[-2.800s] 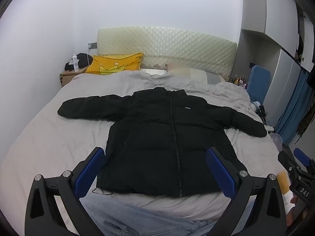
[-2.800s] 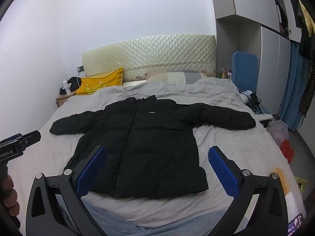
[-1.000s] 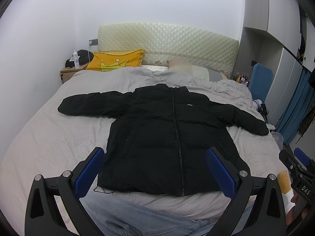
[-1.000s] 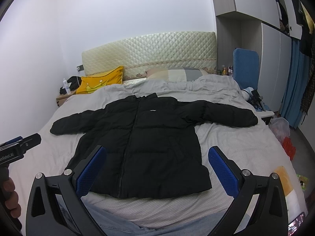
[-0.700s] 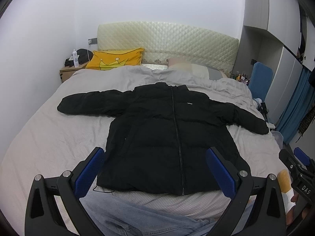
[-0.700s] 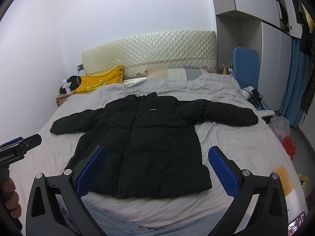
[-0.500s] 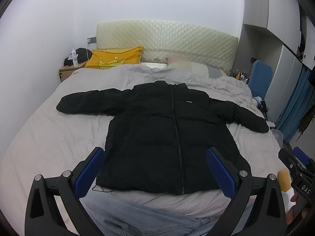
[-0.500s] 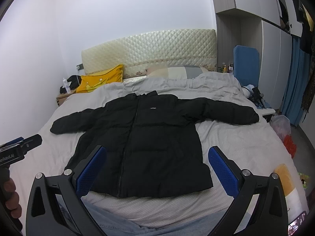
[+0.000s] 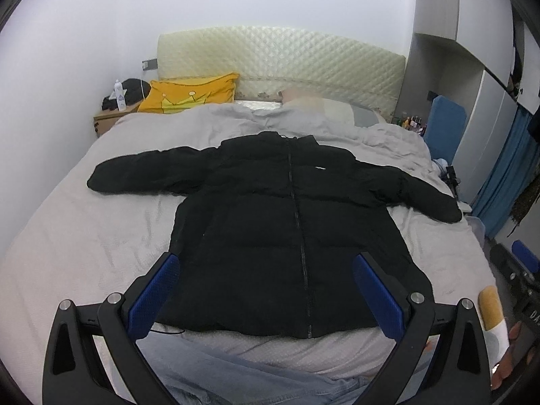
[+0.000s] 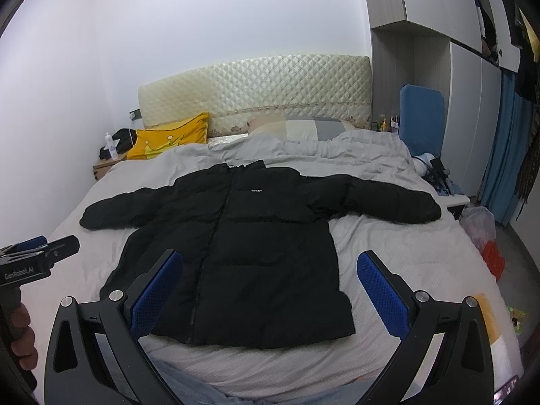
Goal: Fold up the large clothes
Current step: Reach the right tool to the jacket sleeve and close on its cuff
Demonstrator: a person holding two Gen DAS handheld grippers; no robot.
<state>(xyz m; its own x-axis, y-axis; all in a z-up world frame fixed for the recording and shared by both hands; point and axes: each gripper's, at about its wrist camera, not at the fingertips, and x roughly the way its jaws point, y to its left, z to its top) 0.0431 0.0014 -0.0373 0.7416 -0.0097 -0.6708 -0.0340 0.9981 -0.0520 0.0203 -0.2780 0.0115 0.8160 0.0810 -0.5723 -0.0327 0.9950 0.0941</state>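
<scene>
A black puffer jacket (image 9: pixel 290 229) lies flat and zipped on the grey bed (image 9: pixel 84 243), front up, both sleeves spread out, collar toward the headboard. It also shows in the right wrist view (image 10: pixel 243 246). My left gripper (image 9: pixel 266 266) is open and empty, held above the jacket's hem at the foot of the bed. My right gripper (image 10: pixel 270 270) is open and empty, also above the hem, a little to the right. The left gripper's body shows at the left edge of the right wrist view (image 10: pixel 37 260).
A yellow pillow (image 9: pixel 189 96) and a quilted headboard (image 9: pixel 283 57) are at the far end. A nightstand (image 9: pixel 108 118) with a bottle stands far left. A blue chair (image 10: pixel 422 118), wardrobe and blue curtain (image 10: pixel 506 148) are on the right. Blue jeans (image 9: pixel 236 378) show below the grippers.
Both grippers have tilted and moved slightly toward the bed; the jacket sits a bit lower in both views. The jacket itself has not moved and both grippers stay open.
</scene>
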